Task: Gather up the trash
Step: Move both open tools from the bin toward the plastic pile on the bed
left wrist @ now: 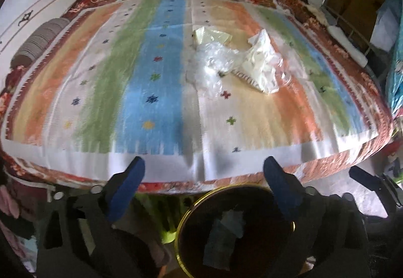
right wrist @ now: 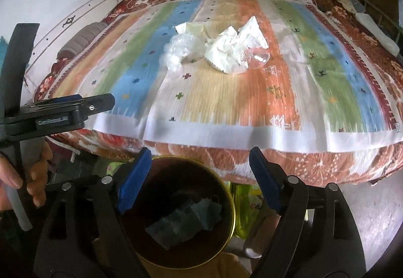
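- Both pairs of blue-padded fingers stand spread wide with nothing between them: the left gripper [left wrist: 204, 167] and the right gripper [right wrist: 201, 159] hang side by side above the near edge of the bed, touching nothing.
- Below them, just off the bed's edge, stands a dark round bin [right wrist: 228, 199] with a gold rim. One crumpled bluish-grey scrap [right wrist: 186, 220] lies at its bottom.
- On the bed is a striped cloth [left wrist: 156, 91] in green, blue, cream and orange bands with small star marks, laid over a red-brown floral bedspread [right wrist: 289, 164].
- The trash sits in one loose heap toward the far middle of the cloth, well apart from both grippers: a crumpled clear plastic film [left wrist: 214, 63], a pale yellowish wrapper [left wrist: 214, 37] just behind it, and a crumpled white paper [left wrist: 262, 63] touching the film on its right.
- From the right wrist view the same heap shows with a small clear plastic piece [right wrist: 259, 58] against the white paper's right side.
- At the far left of the bed lies a grey ribbed bolster [left wrist: 37, 43] beside a white cupboard [left wrist: 37, 8].
- A metal rack [left wrist: 352, 33] stands off the bed's far right corner.
- Nothing stands between the grippers and the heap except open cloth.
- The person's left hand [right wrist: 32, 177] shows gripping the left tool's handle.
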Action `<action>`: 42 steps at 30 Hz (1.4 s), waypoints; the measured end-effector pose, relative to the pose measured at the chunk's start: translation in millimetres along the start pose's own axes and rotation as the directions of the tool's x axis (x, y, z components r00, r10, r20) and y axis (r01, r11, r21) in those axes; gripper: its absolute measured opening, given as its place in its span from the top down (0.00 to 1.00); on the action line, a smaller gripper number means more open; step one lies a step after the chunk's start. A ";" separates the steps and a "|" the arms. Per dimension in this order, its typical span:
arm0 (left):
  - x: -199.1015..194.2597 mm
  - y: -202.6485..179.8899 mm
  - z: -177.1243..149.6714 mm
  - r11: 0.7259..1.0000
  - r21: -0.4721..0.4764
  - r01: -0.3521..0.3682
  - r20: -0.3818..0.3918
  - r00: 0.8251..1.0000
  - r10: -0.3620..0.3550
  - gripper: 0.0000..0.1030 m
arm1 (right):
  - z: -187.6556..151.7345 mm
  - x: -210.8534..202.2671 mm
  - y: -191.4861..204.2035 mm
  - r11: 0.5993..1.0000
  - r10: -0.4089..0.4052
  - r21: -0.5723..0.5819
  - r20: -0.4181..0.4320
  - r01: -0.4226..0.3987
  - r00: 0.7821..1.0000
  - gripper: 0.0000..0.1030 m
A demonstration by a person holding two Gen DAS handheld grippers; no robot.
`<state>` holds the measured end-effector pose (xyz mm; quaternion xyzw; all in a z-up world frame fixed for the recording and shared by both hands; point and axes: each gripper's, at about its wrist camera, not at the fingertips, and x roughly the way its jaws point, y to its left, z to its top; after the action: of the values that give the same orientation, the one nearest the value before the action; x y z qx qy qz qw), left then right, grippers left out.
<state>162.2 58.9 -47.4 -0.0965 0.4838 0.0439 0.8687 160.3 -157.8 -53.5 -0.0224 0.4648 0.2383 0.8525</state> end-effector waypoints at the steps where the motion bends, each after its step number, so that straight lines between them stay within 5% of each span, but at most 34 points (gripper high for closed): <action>1: 1.2 -0.1 2.7 1.000 0.009 0.017 0.002 1.000 -0.017 0.08 | 1.5 0.6 -0.8 1.000 -0.003 -0.005 0.008 0.003 1.000 0.27; 15: 16.8 19.3 37.9 1.000 0.000 -0.008 0.139 0.990 0.008 0.08 | 36.5 27.7 2.2 0.994 -0.033 -0.097 0.112 0.044 0.993 0.27; 20: 37.9 31.4 50.1 0.999 -0.033 0.006 0.082 0.997 -0.003 0.08 | 50.7 35.9 -1.9 0.997 -0.018 -0.071 0.130 0.028 0.991 0.27; 42: 87.1 36.9 79.9 0.996 0.090 0.013 0.076 0.997 -0.020 0.08 | 108.8 96.7 -8.4 0.992 -0.078 -0.089 0.158 0.093 0.984 0.27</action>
<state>268.4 110.3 -85.0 -0.0600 0.4506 0.0188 0.8905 292.8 -99.7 -71.1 -0.0649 0.3841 0.2246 0.8932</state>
